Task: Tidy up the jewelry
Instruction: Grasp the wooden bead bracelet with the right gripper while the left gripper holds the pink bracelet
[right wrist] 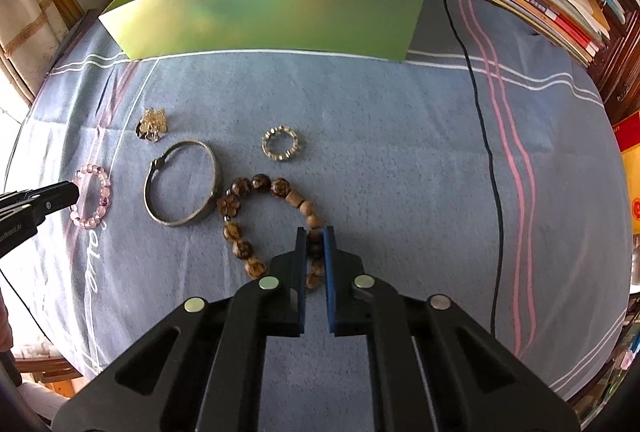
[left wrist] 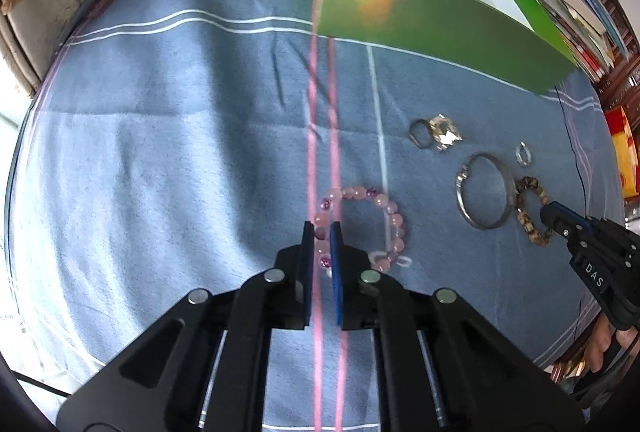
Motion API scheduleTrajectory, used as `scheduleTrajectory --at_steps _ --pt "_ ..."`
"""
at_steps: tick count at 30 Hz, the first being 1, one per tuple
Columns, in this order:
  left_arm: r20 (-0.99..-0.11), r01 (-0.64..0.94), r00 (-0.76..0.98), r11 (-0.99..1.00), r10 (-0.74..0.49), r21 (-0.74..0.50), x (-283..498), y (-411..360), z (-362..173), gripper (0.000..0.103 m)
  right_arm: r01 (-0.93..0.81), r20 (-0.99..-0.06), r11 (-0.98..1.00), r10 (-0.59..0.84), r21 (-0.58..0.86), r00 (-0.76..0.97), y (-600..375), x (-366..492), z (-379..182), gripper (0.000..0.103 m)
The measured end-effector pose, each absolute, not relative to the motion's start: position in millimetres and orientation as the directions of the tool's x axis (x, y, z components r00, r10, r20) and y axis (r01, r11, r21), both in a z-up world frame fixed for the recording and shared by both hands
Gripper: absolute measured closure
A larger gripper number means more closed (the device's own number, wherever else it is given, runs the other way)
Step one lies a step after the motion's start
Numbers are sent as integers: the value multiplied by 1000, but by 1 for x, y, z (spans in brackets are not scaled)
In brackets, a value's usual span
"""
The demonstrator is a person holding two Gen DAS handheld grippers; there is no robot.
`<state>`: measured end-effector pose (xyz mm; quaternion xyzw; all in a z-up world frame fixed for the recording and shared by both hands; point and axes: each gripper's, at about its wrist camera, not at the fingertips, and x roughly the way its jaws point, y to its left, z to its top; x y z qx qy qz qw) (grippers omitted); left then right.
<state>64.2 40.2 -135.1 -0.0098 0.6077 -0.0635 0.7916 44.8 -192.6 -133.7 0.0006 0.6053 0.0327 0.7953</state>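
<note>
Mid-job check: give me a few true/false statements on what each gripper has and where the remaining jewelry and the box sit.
1. The left gripper is shut on the pink bead bracelet. True.
2. The right gripper holds the silver bangle. False: it grips the brown bead bracelet.
3. The green box already holds a bracelet. False: none shows inside.
4. The small beaded ring lies on the blue cloth. True.

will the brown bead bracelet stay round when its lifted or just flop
Probably flop: the brown bracelet is separate strung beads already lying in a kinked loop, so it should sag from the right gripper, shut on one side. The beads look rounded and polished, so it may slip or swing.
</note>
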Motion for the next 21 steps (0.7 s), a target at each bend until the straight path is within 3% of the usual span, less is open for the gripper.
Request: scheduleTrajectory --at_steps 13,17,21 --pt "-964 134 236 987 -121 -91 48 18 -141 93 -67 -970 998 7 -10 242 -199 31 -130 95" --pt "-965 136 235 987 -114 -84 49 15 -142 92 -49 -970 999 -4 -17 242 -194 40 -132 88" --pt "-965 143 233 986 -119 -88 52 10 -143 84 -40 -969 999 -3 -14 245 -197 47 -133 85"
